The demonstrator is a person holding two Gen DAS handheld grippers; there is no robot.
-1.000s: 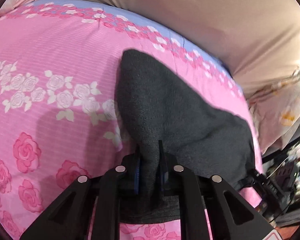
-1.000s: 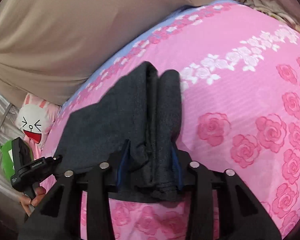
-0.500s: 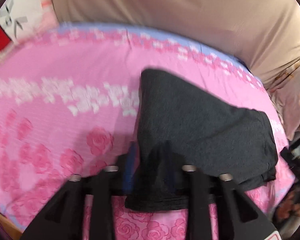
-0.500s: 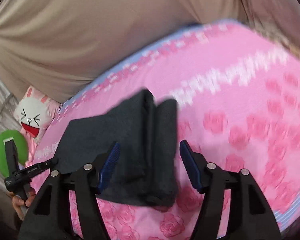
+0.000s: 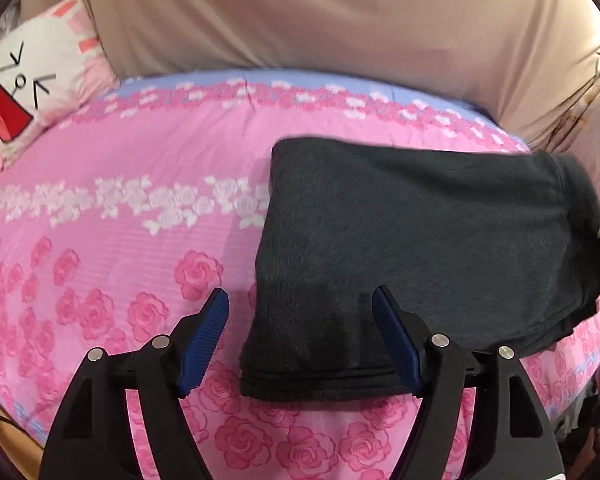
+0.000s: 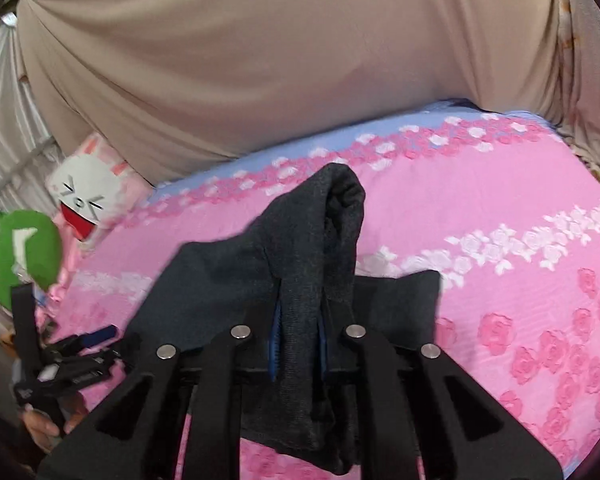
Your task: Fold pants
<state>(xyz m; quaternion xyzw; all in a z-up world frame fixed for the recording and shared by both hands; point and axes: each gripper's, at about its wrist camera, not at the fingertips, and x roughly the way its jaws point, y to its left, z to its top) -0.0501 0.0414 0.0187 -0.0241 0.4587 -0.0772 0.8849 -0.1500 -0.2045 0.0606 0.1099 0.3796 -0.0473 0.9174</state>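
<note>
Let go by the opening left gripper (image 5: 300, 312), folded dark grey knit pants (image 5: 420, 240) now flat on pink rose-print bed (image 5: 100, 200); re-pinched in the closing right gripper (image 6: 298, 336), ready for another fold.

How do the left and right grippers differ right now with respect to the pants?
The left gripper stands wide, jaws opening, pads clear of the pants; the right gripper is closing, pinching a bunched fold. At the left gripper the pants lie flat on the pink bedsheet; at the right gripper the fold is lifted into a ridge. Both have blue pads and black fingers.
</note>
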